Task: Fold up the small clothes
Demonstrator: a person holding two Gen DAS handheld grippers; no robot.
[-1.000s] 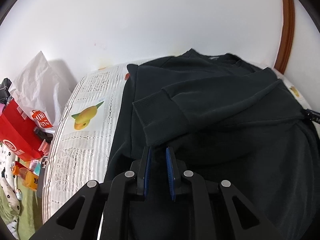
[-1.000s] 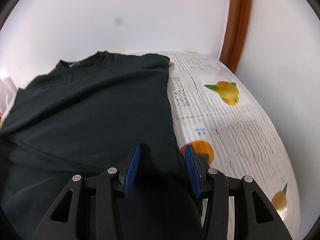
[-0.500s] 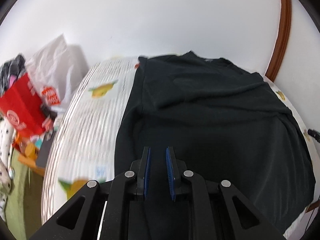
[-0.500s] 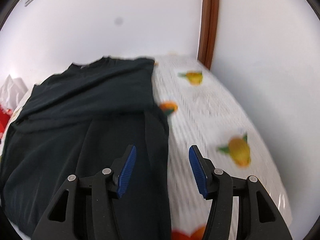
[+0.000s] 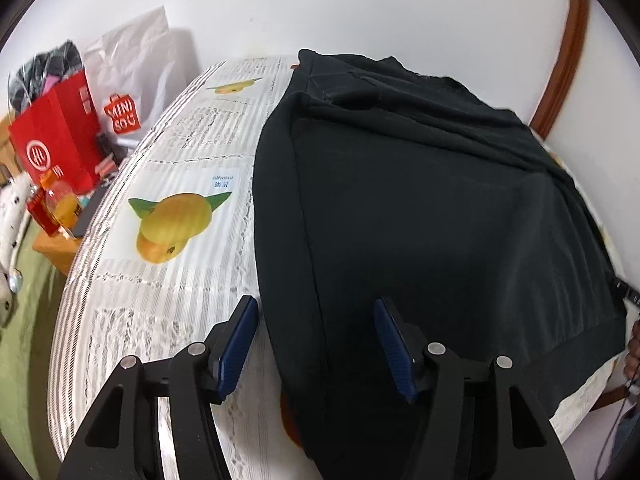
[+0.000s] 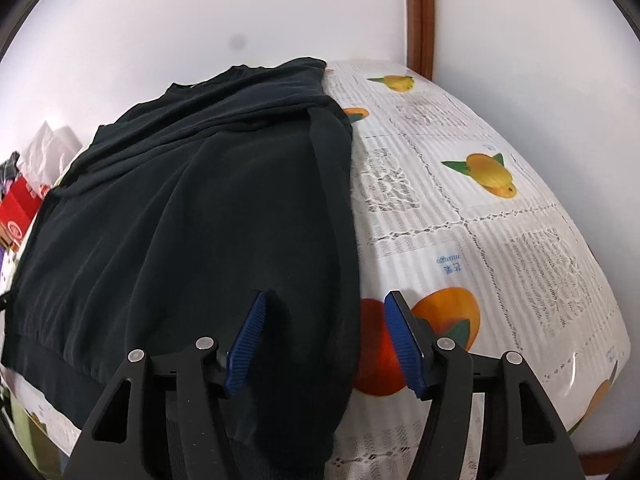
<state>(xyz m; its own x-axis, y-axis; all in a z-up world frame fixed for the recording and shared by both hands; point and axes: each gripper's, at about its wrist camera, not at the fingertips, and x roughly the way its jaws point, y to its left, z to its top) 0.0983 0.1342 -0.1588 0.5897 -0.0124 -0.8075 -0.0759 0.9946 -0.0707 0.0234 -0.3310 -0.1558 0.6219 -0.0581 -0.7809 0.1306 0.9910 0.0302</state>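
A home: fruit-print tablecloth (image 5: pixel 168 168), shopping bags (image 5: pixel 60 136) by the wall

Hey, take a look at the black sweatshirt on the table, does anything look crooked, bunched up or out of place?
Mostly tidy. The black sweatshirt lies folded on the fruit-print tablecloth, but its near right corner droops over the table edge, and loose ridges cross the collar end.

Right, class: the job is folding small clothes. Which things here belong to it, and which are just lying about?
Part of the job:
- dark sweatshirt
- left gripper, open
- right gripper, open

Just lying about:
- red paper bag
- white Miniso bag
- fruit-print tablecloth, only the work surface
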